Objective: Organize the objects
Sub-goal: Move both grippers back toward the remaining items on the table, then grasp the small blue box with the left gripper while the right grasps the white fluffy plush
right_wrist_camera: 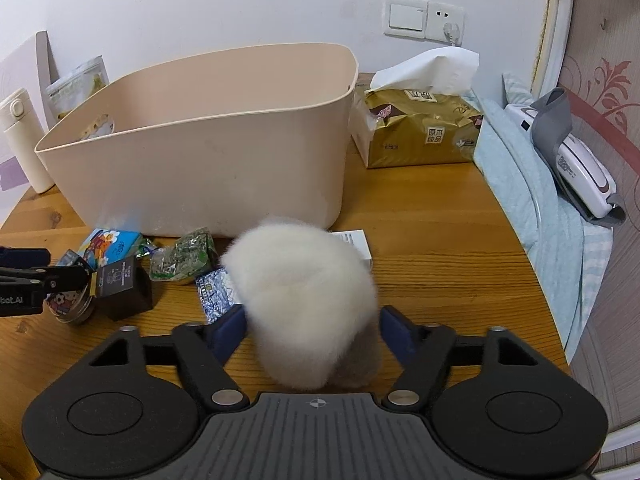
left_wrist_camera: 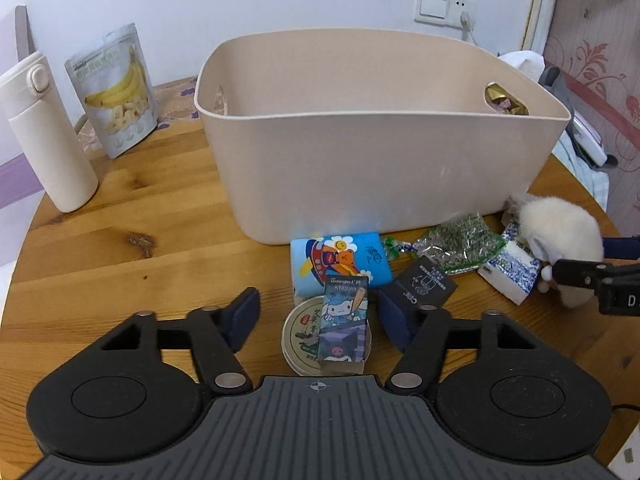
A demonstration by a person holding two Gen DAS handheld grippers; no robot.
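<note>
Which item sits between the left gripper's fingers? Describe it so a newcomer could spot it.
Start at the big beige bin on the round wooden table. In front of it, a small upright cartoon box stands on a round tin. It is the only tall, narrow item there.

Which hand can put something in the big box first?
Probably the right. The right gripper already has the fluffy white plush toy between its fingers, just in front of the beige plastic bin. The left gripper is open around the tall cartoon-printed box, not gripping yet.
</note>
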